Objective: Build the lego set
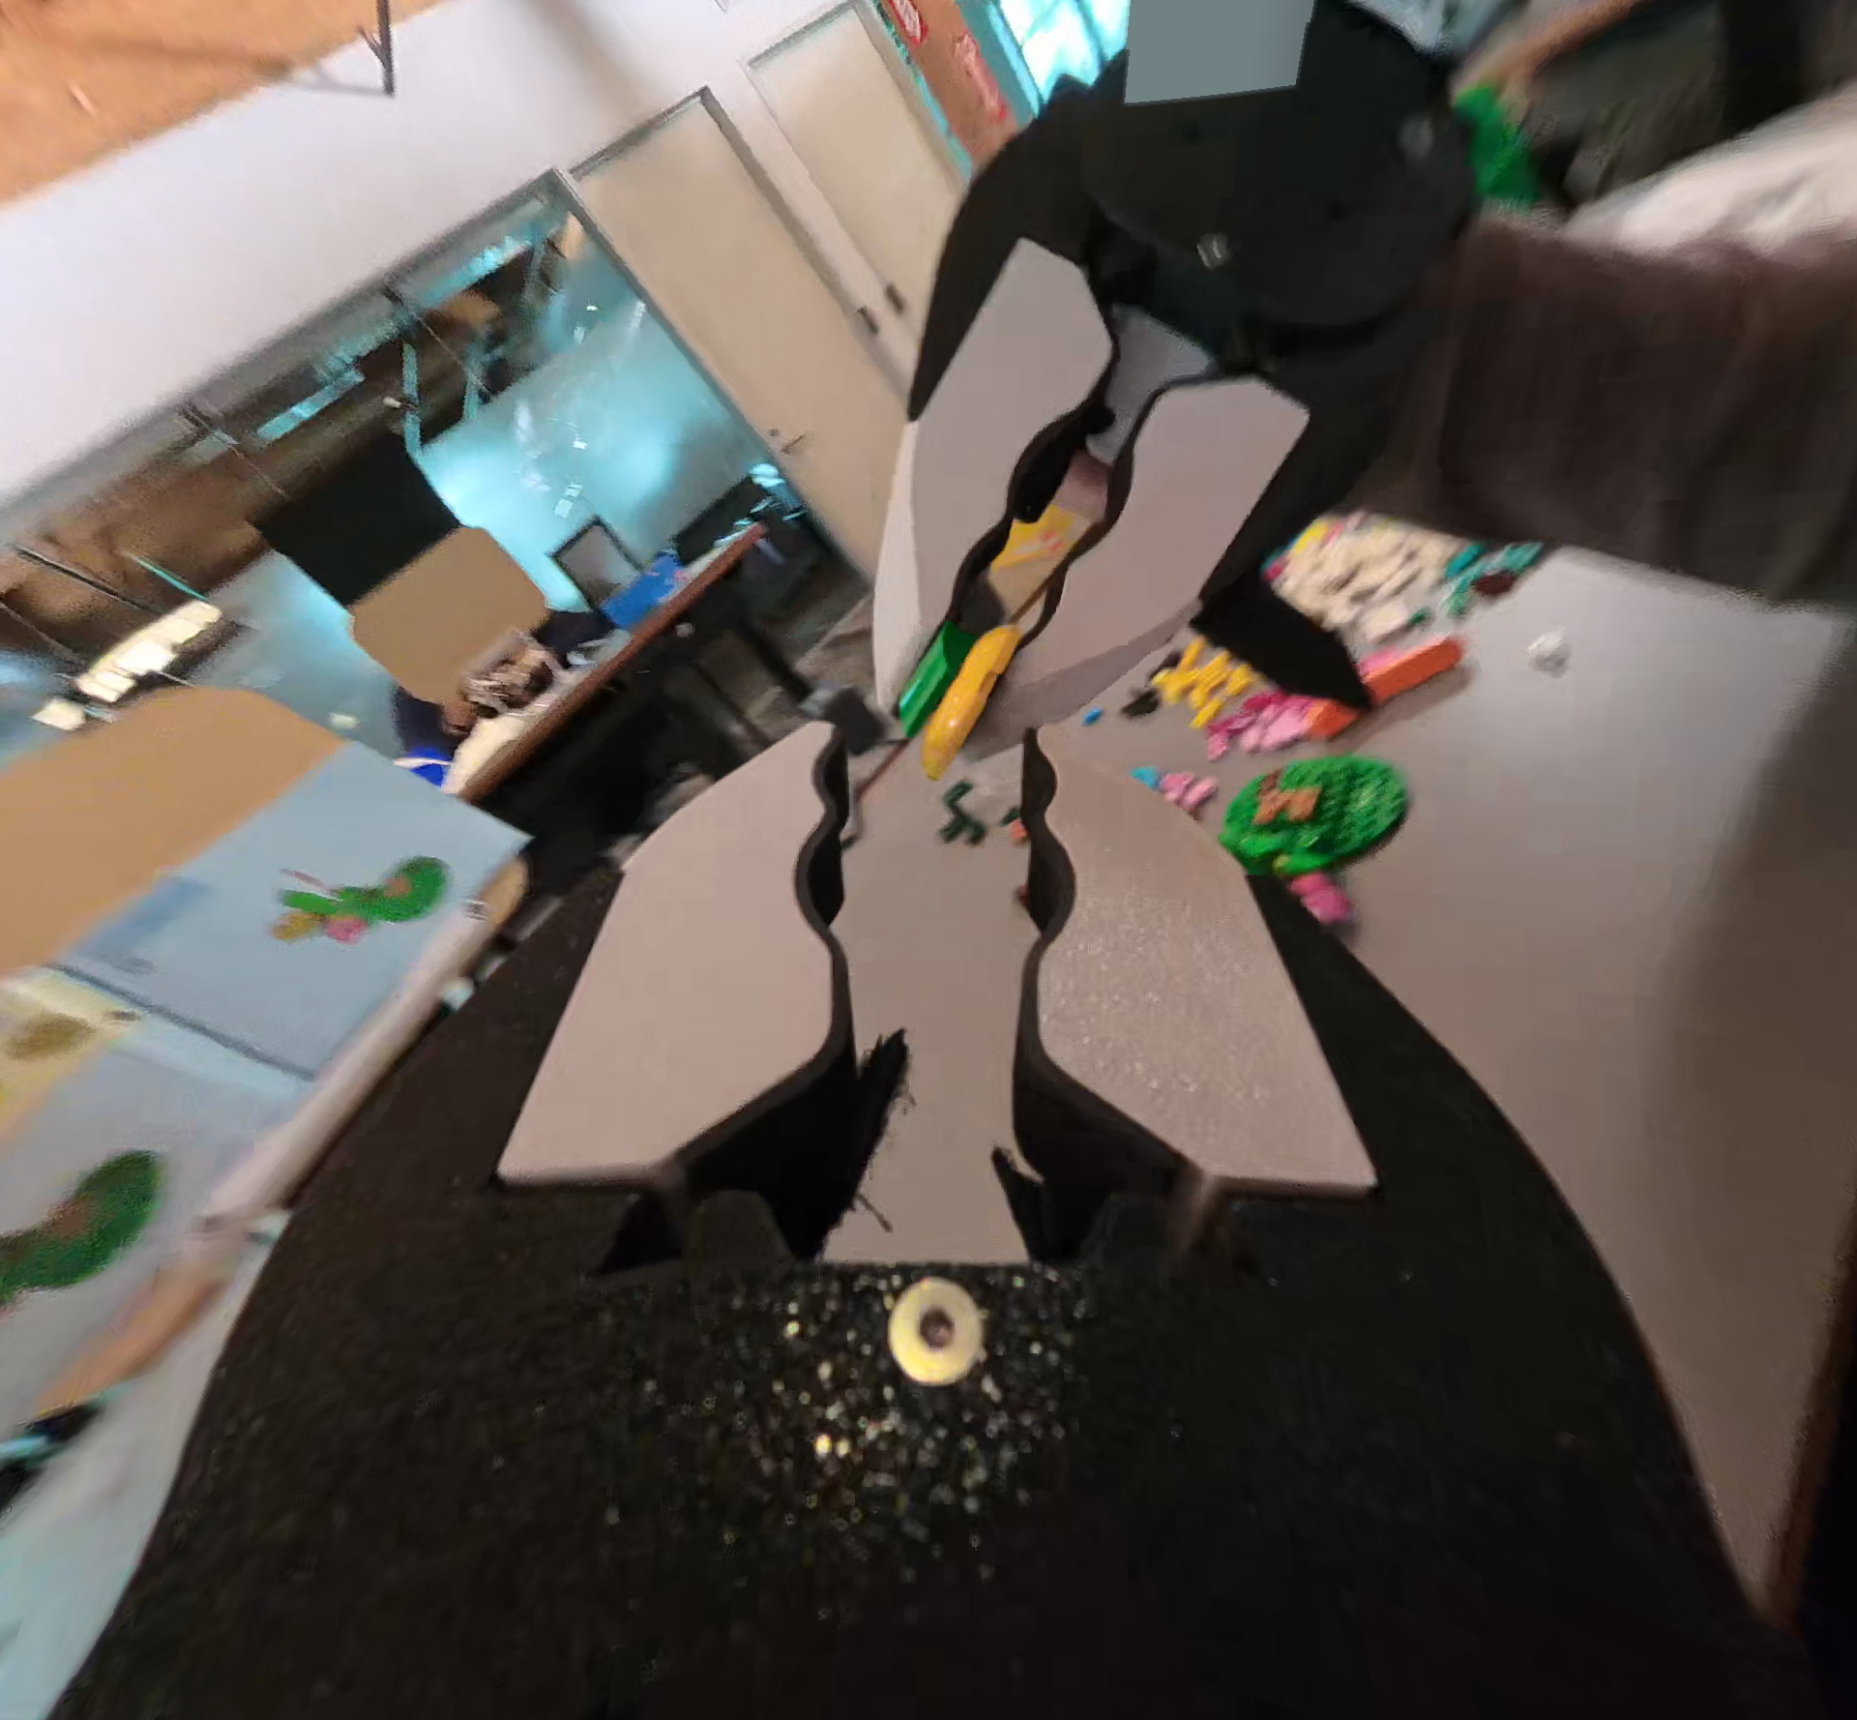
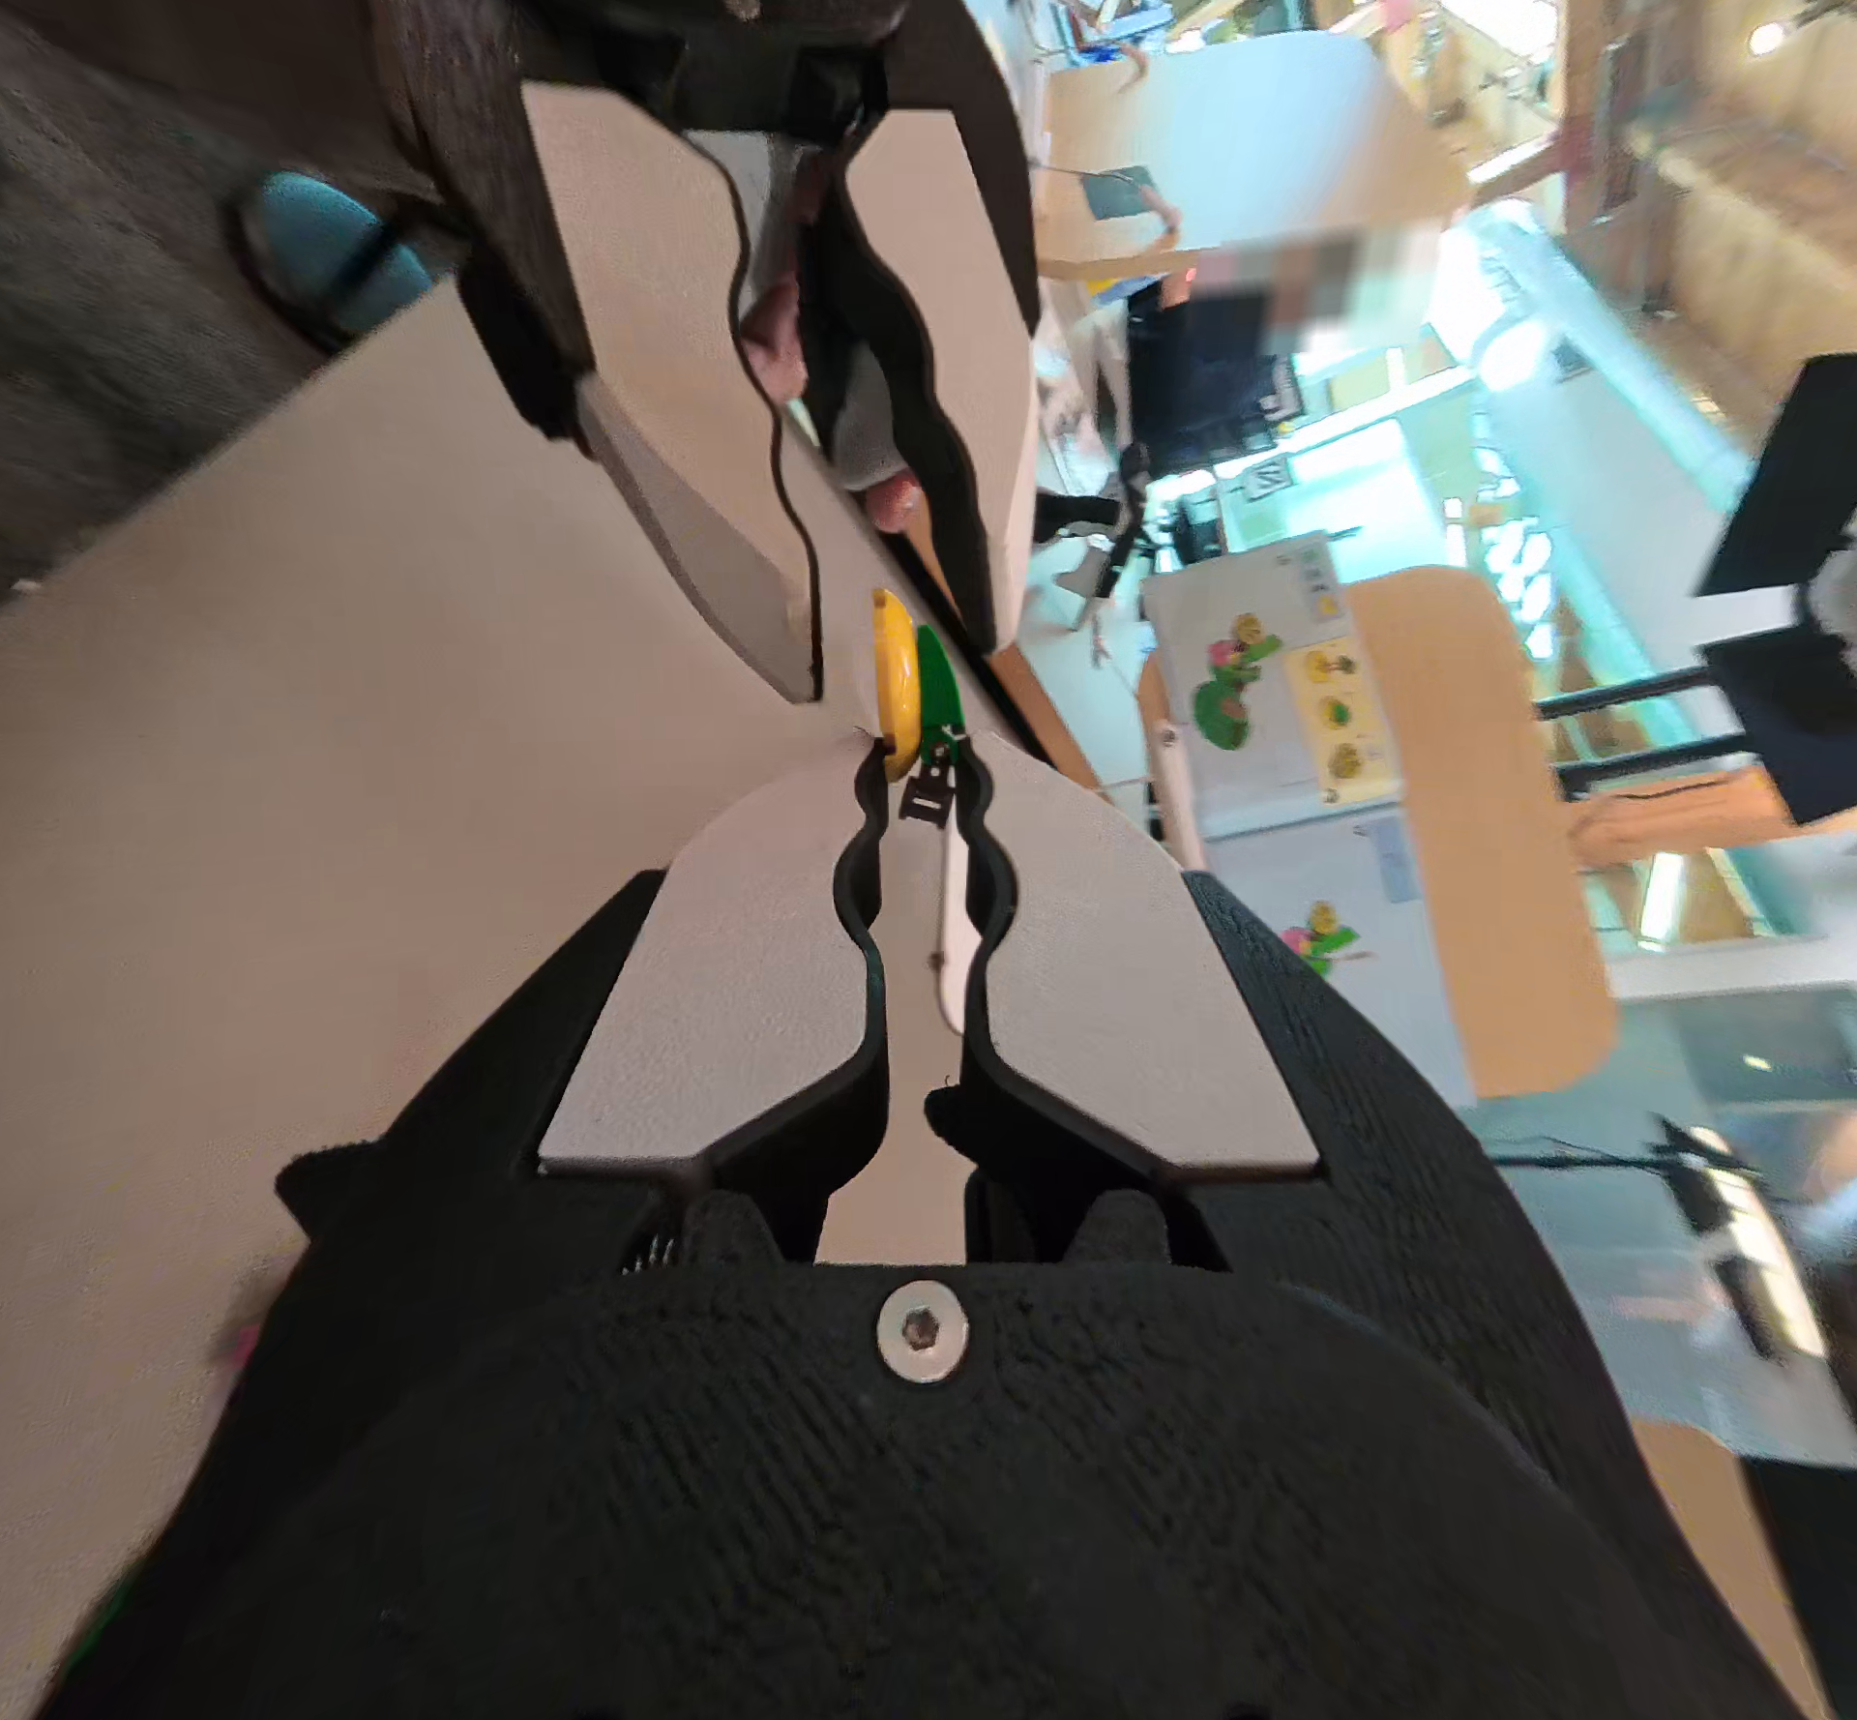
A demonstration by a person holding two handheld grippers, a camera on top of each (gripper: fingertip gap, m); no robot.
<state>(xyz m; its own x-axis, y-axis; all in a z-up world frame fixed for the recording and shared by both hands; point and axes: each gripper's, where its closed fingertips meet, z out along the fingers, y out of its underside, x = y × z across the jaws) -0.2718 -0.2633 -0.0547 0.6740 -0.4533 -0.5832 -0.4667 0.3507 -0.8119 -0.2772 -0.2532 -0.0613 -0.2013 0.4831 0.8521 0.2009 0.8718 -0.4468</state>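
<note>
My right gripper [image 2: 924,752] is shut on a small lego assembly, a yellow rounded piece [image 2: 894,682] joined to a green piece [image 2: 940,692], with a small dark part just inside the tips. It holds the assembly in the air above the table. My left gripper [image 1: 935,742] is open and empty, tips pointing at the assembly and just short of it. In the left wrist view the right gripper [image 1: 970,712] comes in from above with the yellow piece [image 1: 970,697] and green piece [image 1: 930,672] at its tips. In the right wrist view the left gripper's fingers [image 2: 703,546] reach down on both sides of the yellow piece.
On the grey table [image 1: 1608,817] lie a round green lego plate [image 1: 1311,812], pink pieces [image 1: 1256,727], yellow pieces [image 1: 1206,677], an orange brick [image 1: 1407,667] and a pile of pale pieces [image 1: 1377,576]. An instruction sheet [image 2: 1266,697] stands past the table edge. A person's sleeve [image 1: 1658,425] comes in from the right.
</note>
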